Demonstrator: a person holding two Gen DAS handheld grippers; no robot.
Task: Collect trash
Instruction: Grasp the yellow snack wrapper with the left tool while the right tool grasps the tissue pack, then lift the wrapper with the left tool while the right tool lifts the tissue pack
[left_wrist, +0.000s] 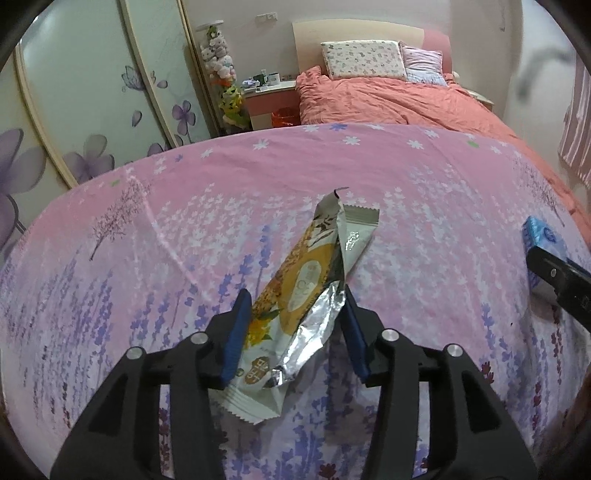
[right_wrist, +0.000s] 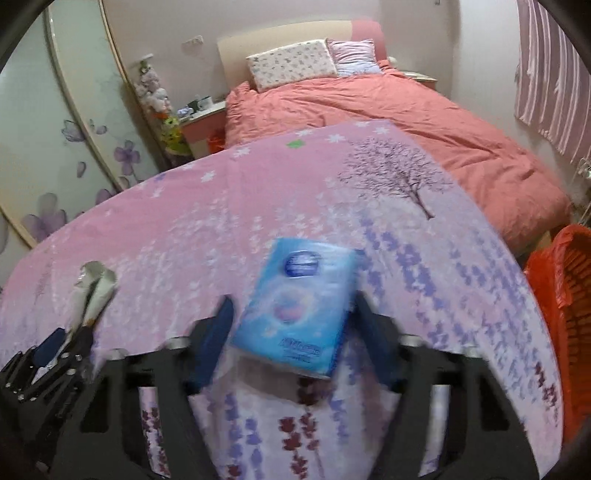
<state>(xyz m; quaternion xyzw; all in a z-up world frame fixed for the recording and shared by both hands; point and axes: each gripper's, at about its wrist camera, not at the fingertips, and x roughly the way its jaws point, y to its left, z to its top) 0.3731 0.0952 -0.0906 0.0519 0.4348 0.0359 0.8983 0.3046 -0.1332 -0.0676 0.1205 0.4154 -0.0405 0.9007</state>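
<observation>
a pink cloth (left_wrist: 332, 166) printed with lavender stalks, white flowers and bare trees covers the flat surface in front; its weave looks soft and matt. off its right edge, in the right wrist view, stands an orange-red basket (right_wrist: 569, 306) with a slatted wall and a thin plastic liner.

the blue tissue pack (right_wrist: 301, 306) lies flat on the cloth, a soft rectangular packet in glossy film, long axis running away from the camera and leaning slightly right at its far end. it carries a dark blue oval logo and a line of print near the close edge, both too blurred to read. the right gripper (right_wrist: 291, 317) straddles it with a blue pad on each long side; blur hides whether the pads press on it, so i cannot tell.

the snack wrapper (left_wrist: 299, 295) is a long torn sachet, cream and orange outside with crinkled silver foil inside, serrated ends, long axis pointing away and to the right. some rounded characters show on its near end, not legibly. the left gripper (left_wrist: 295, 317) has its jaws part open, the ribbed blue pads at both sides of the wrapper; the left pad touches it, the right pad meets the foil edge.
</observation>
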